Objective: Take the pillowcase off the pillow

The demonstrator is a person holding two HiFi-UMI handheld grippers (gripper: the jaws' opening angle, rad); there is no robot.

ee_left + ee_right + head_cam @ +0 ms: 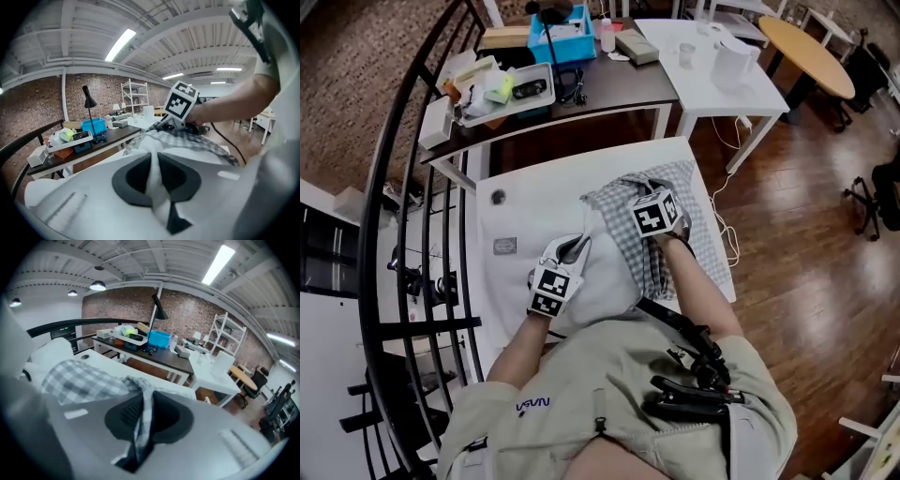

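Observation:
A white pillow (602,274) lies on the white table (520,211), with a grey-and-white checked pillowcase (694,220) bunched over its right end. My left gripper (577,247) is shut on a fold of the white pillow fabric (151,161), which stands pinched between the dark pads. My right gripper (645,190) is shut on the checked pillowcase (86,376); a strip of the cloth runs down between its pads (125,412). From the left gripper view, the right gripper's marker cube (181,100) sits just beyond the checked cloth (187,138).
A dark desk (609,89) behind the table holds a blue bin (564,42), trays and small items. A white side table (712,80) with a paper roll stands to its right, and a round wooden table (811,52) further right. A black railing (394,187) curves along the left.

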